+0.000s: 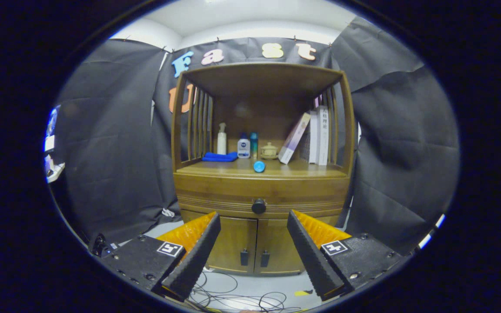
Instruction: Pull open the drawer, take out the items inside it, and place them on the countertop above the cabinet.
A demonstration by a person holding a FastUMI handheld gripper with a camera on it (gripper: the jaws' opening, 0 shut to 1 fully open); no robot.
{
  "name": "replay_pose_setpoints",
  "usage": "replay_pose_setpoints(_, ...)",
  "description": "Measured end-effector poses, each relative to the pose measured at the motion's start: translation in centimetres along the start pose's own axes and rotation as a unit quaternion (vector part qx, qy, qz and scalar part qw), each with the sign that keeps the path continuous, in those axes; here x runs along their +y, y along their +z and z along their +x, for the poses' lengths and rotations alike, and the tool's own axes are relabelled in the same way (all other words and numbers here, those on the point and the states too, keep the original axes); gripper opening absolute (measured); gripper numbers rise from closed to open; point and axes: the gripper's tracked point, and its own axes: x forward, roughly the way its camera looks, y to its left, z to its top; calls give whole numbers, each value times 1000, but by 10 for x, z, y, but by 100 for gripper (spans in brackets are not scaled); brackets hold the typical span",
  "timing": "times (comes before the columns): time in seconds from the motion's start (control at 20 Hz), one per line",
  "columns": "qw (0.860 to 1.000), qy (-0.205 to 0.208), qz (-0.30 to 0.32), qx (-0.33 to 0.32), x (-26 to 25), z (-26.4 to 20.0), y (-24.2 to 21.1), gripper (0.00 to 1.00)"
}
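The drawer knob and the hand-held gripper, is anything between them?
In the gripper view, nothing: the hand-held gripper is open, and the drawer knob sits beyond its fingers with only open space and the cabinet doors behind.

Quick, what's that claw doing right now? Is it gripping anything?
Claw: open and holding nothing, its fingers spread apart short of the closed drawer, whose knob sits beyond and between them.

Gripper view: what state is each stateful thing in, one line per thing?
Wooden cabinet drawer with round dark knob: shut, beyond the fingertips.
Two lower wooden cabinet doors: shut.
Gripper: open, holding nothing.
Round blue item: lying on the countertop's front edge.
Pale leaning book: tilted against the upright books.
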Motion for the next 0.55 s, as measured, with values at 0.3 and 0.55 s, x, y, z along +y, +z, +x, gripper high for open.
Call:
replay_pose_setpoints(0.3, 1000, 9, 16, -16, 4, -46, -8, 100)
replay_pose_setpoints(0.55, 998, 26, 12, -51, 7, -77, 0, 100)
